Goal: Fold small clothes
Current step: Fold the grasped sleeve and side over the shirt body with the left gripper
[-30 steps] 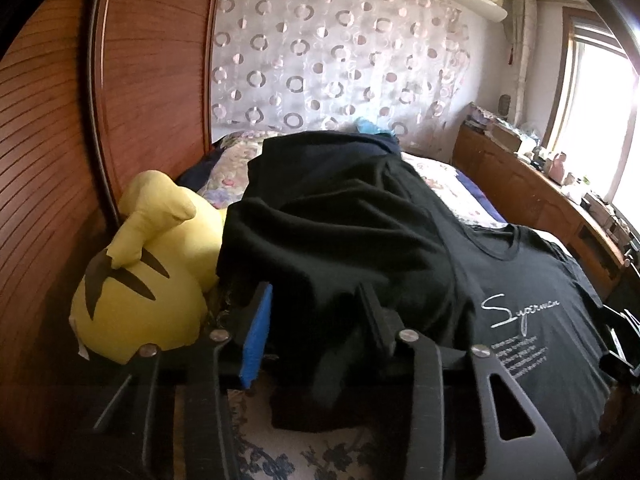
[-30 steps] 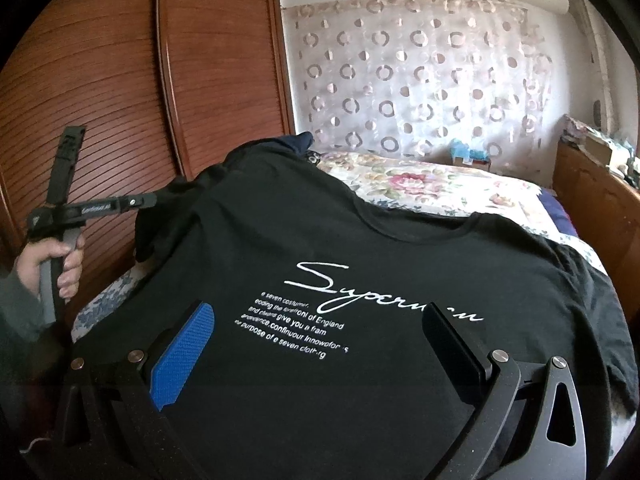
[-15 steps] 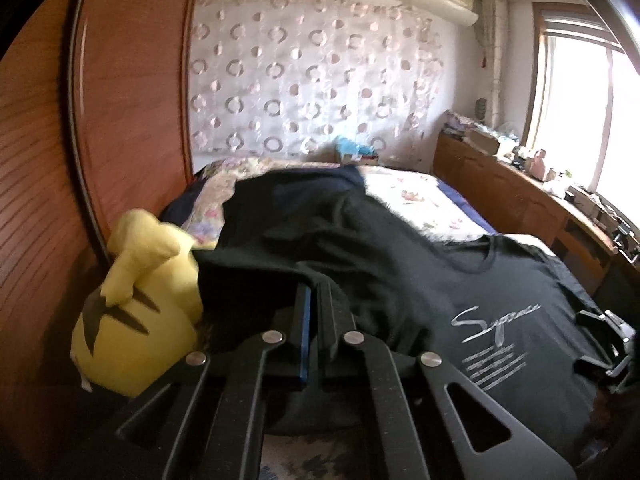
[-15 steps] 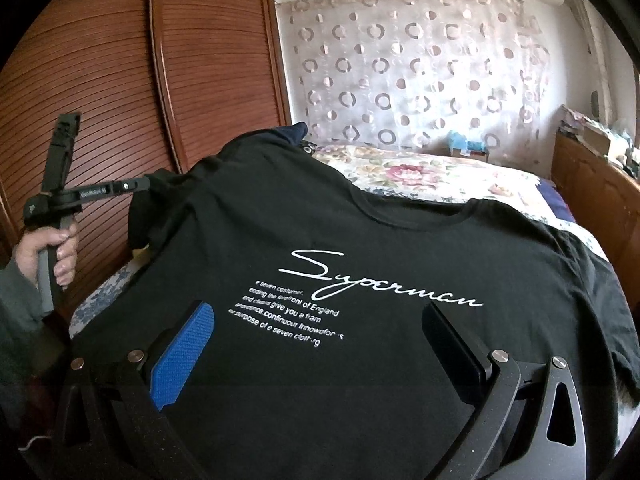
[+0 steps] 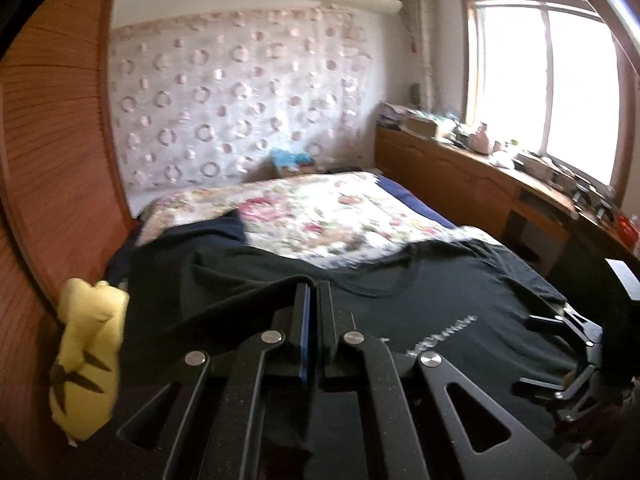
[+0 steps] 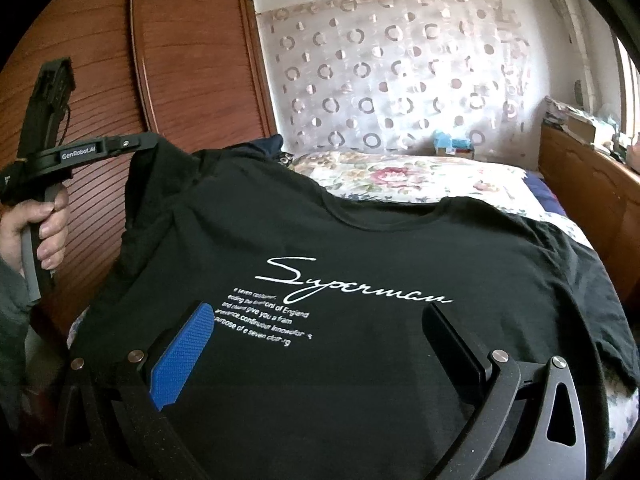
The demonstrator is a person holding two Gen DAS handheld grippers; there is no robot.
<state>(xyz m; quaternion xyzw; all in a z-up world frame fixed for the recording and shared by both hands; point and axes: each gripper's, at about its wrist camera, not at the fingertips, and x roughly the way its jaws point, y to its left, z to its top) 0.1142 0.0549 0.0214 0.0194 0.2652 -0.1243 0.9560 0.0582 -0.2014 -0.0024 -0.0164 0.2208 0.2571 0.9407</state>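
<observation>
A black T-shirt with white "Superman" lettering lies face up on the bed. My left gripper is shut on the shirt's left sleeve edge, and black cloth hangs taut from its tips. In the right wrist view the left gripper holds that sleeve raised above the bed, with a person's hand on its handle. My right gripper stands open low over the shirt's chest, nothing between its fingers. It also shows in the left wrist view as the right gripper at the shirt's far side.
A yellow plush toy sits against the wooden wardrobe doors at the left. The floral bedspread stretches beyond the shirt. A wooden sideboard with clutter runs under the window on the right.
My left gripper has shut on the shirt's sleeve edge and risen with it, carrying the cloth up and toward the shirt's middle. The right gripper has stayed put and open.
</observation>
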